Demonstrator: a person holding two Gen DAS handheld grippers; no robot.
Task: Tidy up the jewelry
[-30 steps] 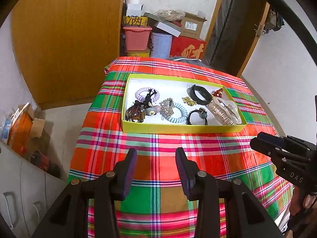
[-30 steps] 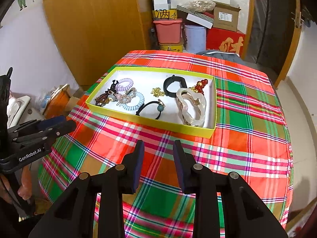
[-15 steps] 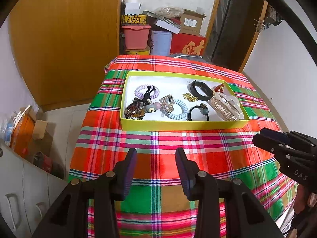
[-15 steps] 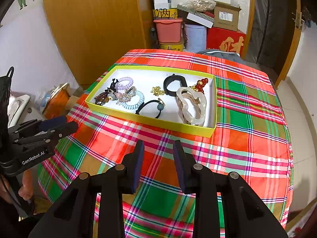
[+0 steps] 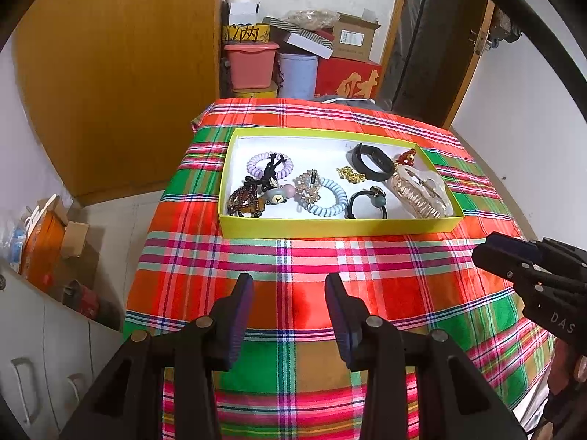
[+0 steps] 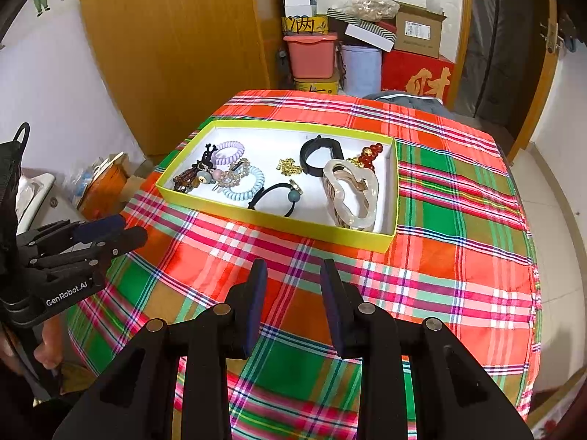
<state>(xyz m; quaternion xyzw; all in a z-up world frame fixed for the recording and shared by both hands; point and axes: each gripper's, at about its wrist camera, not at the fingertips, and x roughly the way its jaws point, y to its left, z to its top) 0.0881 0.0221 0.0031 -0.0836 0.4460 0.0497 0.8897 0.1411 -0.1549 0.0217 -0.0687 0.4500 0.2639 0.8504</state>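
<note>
- I have both grippers hovering over the plaid tablecloth [image 5: 293,256], on the near side of the yellow tray [image 5: 341,228], and neither touches anything.
- My left gripper [image 5: 290,315] has its fingers spread with a plain gap between the pads and nothing in it; my right gripper [image 6: 291,304] is parted a little narrower, also empty.
- All the jewelry I can see lies inside the tray: a lilac coil tie [image 5: 270,164], a dark bead bundle [image 5: 244,203], a blue coil tie [image 5: 326,198] with a sparkly clip [image 5: 308,187] on it, a black elastic with a grey bead [image 5: 367,203], a small gold chain [image 5: 350,175], a black band [image 5: 372,163], red beads [image 5: 405,157] and a big pearly claw clip [image 5: 422,192].
- The pieces at the tray's left end overlap in a heap; those on the right lie apart.
- I see no piece loose on the cloth.
- My judgement: this fits either a tray already filled, or 1 whose pile awaits sorting. The pictures do not settle which, so I cannot say what is left.
</note>
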